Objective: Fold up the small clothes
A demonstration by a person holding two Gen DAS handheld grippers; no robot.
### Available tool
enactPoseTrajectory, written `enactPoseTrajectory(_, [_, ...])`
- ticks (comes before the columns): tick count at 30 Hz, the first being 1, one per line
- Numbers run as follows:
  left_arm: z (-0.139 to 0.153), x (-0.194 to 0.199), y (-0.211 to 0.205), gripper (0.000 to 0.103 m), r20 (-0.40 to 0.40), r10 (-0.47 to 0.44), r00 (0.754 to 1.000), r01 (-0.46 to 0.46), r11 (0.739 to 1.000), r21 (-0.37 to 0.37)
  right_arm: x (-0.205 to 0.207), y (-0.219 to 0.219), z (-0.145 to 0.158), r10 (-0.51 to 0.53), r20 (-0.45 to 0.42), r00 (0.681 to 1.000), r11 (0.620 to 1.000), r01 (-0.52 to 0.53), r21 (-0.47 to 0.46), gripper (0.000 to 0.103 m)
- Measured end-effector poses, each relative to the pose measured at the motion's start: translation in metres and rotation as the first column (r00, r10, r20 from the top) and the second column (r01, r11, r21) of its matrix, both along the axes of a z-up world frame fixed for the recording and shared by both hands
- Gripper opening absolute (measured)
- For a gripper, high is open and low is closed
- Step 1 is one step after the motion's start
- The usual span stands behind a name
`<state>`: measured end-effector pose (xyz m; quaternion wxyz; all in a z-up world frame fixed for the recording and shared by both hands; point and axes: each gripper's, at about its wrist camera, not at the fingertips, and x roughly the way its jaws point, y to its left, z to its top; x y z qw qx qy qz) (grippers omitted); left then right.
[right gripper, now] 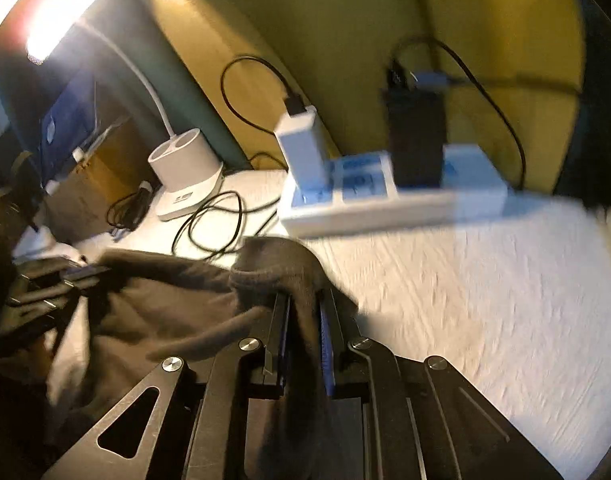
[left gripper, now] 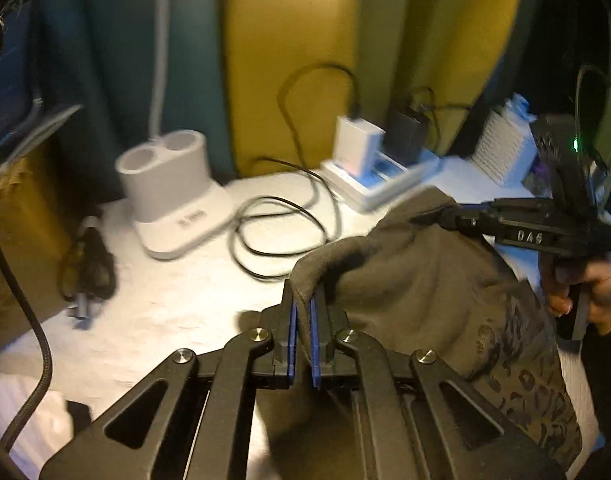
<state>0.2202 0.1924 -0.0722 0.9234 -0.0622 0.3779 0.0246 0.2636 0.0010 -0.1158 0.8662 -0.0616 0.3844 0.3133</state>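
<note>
Left wrist view takes in the white bench (left gripper: pixel 177 304), the largest thing here, with yellow and teal curtains (left gripper: pixel 297 40) hanging behind it. Over the near right part of the bench lies the small garment (left gripper: pixel 417 292), an olive-brown piece with a dark print towards its lower edge; one end is lifted off the surface and the cloth hangs between the two grippers. Behind the garment, against the curtains, sits a white power strip (left gripper: pixel 381 184) with a white charger (left gripper: pixel 357 144) and a black adapter (left gripper: pixel 405 132) plugged into it. Left of the power strip stands a white lamp base (left gripper: pixel 173 192) with two round cups, and a loose black cable (left gripper: pixel 281 236) coils between the two.

Just in front of the cable loop, the left gripper (left gripper: pixel 304 308) has its blue-padded fingers (left gripper: pixel 292 320) clenched on a raised fold of the garment's edge. To the right of the power strip a hand (left gripper: pixel 585 288) holds the right gripper (left gripper: pixel 437 216), whose tips meet the far upper edge of the cloth.

Right wrist view shows the right gripper (right gripper: pixel 305 312) with a dark fold of the garment (right gripper: pixel 177 304) pinched between its fingers (right gripper: pixel 325 336), just in front of the power strip (right gripper: pixel 385 200); the picture is blurred
</note>
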Motion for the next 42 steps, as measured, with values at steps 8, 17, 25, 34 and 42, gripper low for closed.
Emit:
enactPoseTrajectory(8, [-0.023, 0.008, 0.02, 0.005, -0.069, 0.05, 0.996, -0.053, 0.998, -0.041, 0.008, 0.01, -0.018, -0.024, 0.039, 0.999, 0.991, 0.029, -0.131, 0.015])
enactPoseTrajectory(17, [-0.005, -0.025, 0.017, 0.011, -0.067, 0.094, 0.993, -0.098, 0.994, -0.051, -0.016, -0.022, 0.001, -0.119, 0.137, 0.983, 0.969, 0.145, -0.201, 0.052])
enactPoseTrajectory(25, [0.011, -0.078, -0.01, 0.058, -0.031, 0.044, 0.999, -0.046, 0.995, -0.093, -0.069, -0.049, 0.018, -0.126, 0.143, 0.982, 0.974, 0.15, -0.17, 0.052])
enactPoseTrajectory(34, [-0.018, -0.129, -0.063, 0.058, -0.094, -0.064, 0.993, 0.048, 0.986, -0.162, -0.142, -0.056, 0.006, -0.097, 0.097, 0.991, 0.983, 0.111, -0.149, 0.052])
enactPoseTrajectory(42, [-0.029, -0.158, -0.076, 0.058, -0.13, -0.067, 0.989, 0.041, 0.979, -0.199, -0.184, -0.066, -0.009, -0.115, 0.06, 0.992, 0.984, 0.122, -0.129, 0.052])
